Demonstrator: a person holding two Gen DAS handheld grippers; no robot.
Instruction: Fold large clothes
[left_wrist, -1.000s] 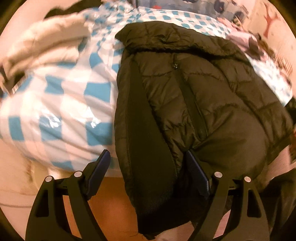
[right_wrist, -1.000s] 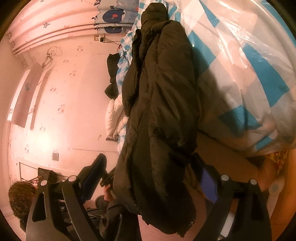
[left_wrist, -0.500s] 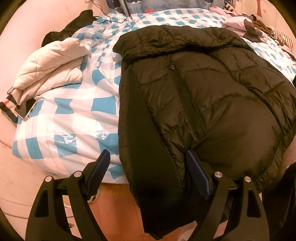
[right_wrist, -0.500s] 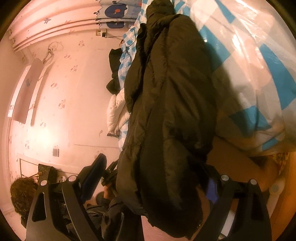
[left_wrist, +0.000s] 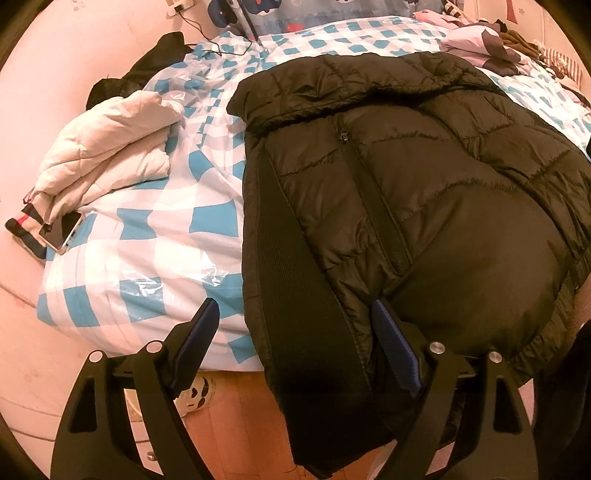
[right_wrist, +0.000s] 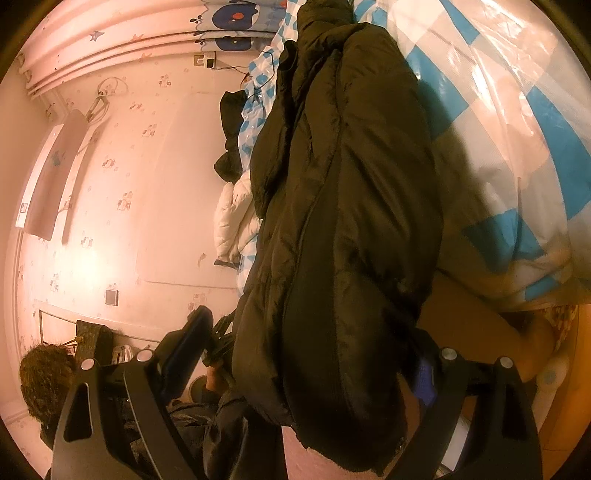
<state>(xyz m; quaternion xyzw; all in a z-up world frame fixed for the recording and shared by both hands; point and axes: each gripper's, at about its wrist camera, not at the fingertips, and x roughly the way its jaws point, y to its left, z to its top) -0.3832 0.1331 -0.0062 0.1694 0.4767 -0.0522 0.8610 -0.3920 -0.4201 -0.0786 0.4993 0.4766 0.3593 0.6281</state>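
A black puffer jacket (left_wrist: 424, 192) lies zipped and face up on the blue-and-white checked bed (left_wrist: 147, 236), its hem hanging over the near edge. My left gripper (left_wrist: 295, 332) is open, its fingers standing either side of the jacket's left hem and ribbed side panel. In the right wrist view the same jacket (right_wrist: 343, 221) is seen edge-on and rotated. My right gripper (right_wrist: 314, 354) is open around the jacket's right hem; its right finger is mostly hidden behind the fabric.
A folded cream puffer jacket (left_wrist: 107, 147) lies at the bed's left edge with a phone (left_wrist: 61, 232) beside it. Dark clothing (left_wrist: 147, 62) sits at the far left, more clothes (left_wrist: 491, 44) at the far right. A pink wall (right_wrist: 129, 184) borders the bed.
The left view has pulled back and up, so more of the bed and the cream jacket shows. Both grippers stay open around the jacket's hem. The jacket has barely moved.
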